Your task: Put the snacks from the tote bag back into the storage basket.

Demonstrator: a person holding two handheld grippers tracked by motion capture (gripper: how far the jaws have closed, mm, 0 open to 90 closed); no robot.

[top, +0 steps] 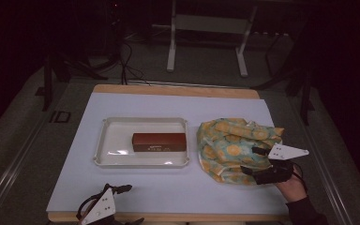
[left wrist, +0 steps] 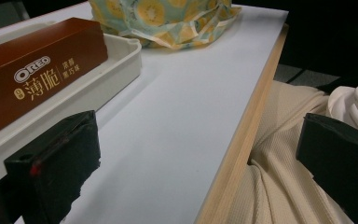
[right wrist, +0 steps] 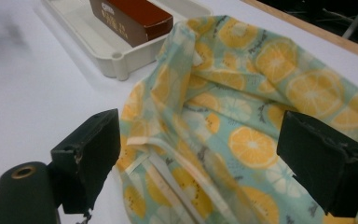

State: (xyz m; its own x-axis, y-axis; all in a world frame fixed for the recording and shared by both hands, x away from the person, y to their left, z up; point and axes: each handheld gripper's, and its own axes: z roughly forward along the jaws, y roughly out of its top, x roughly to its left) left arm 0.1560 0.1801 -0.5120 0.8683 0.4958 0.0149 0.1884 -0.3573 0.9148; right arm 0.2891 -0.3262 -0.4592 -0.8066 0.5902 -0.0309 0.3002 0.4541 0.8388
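While the right gripper (top: 260, 163) hovers over the near edge of the orange-print cloth bag (top: 234, 145), its fingers (right wrist: 86, 156) spread wide on either side of a hemmed fold and gripping nothing, it seems placed to pinch that hem. The left gripper (top: 104, 206) waits at the counter's (top: 168, 105) near edge, fingers (left wrist: 58, 163) wide open and empty, perhaps kept clear. Left of the bag, just beside it, a white tray (top: 104, 140) holds a brown biscuit box (top: 159, 141); nothing blocks the bag.
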